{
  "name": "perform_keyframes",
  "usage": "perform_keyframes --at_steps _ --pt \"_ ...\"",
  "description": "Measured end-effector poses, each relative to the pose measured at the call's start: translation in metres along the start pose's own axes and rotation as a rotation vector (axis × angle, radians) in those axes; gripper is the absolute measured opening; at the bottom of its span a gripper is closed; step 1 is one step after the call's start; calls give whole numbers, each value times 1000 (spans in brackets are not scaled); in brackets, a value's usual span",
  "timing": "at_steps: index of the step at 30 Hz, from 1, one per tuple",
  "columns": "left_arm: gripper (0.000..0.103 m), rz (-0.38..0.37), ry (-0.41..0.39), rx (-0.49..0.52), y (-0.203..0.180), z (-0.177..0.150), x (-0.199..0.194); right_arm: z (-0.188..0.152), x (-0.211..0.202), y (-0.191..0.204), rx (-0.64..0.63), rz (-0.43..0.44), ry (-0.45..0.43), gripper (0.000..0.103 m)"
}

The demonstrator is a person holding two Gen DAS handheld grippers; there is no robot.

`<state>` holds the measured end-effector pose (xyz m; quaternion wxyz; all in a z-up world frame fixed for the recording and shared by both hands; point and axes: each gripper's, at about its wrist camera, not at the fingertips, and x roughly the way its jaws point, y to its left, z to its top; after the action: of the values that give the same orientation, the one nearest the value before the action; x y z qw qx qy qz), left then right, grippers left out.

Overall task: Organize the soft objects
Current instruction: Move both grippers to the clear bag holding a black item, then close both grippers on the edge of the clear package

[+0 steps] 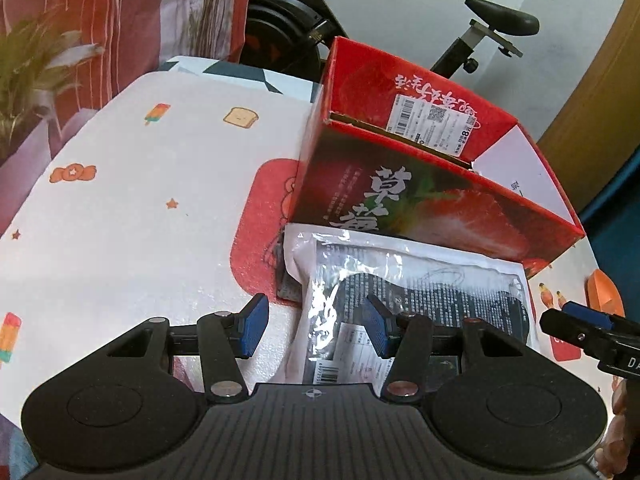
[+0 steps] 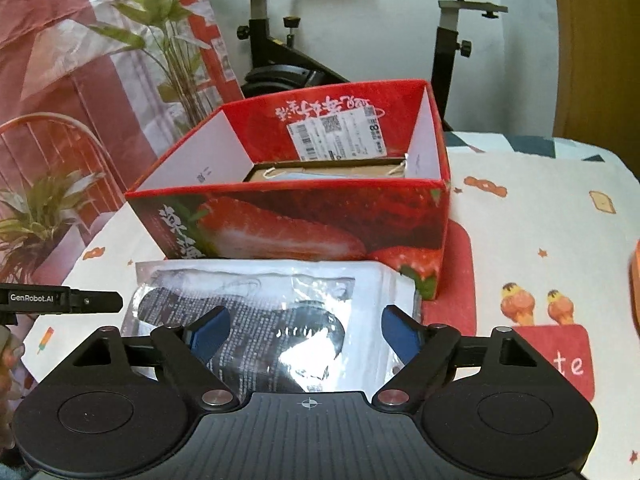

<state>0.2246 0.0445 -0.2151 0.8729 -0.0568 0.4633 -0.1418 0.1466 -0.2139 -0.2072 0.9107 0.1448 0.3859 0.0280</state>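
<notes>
A flat clear plastic packet (image 1: 420,292) with black printed contents lies on the table against the front of a red strawberry box (image 1: 432,184). My left gripper (image 1: 316,328) is open, its jaws straddling the packet's left edge just above the table. My right gripper (image 2: 306,334) is open over the same packet (image 2: 280,312), one blue pad on each side of it. The open box (image 2: 304,220) holds a pale flat item (image 2: 328,174) with white strings at its bottom. The right gripper's tip shows at the far right of the left wrist view (image 1: 588,324).
The table wears a white cloth (image 1: 132,200) with small cartoon prints and red patches. An orange object (image 1: 604,292) lies at the right edge. An exercise bike (image 2: 280,52) and potted plants (image 2: 36,216) stand behind the table.
</notes>
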Motion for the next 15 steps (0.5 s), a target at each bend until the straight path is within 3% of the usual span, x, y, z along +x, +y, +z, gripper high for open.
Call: perform_keyframes --at_steps 15 --pt "55 8 39 -36 2 -10 20 -21 30 -10 37 1 89 79"
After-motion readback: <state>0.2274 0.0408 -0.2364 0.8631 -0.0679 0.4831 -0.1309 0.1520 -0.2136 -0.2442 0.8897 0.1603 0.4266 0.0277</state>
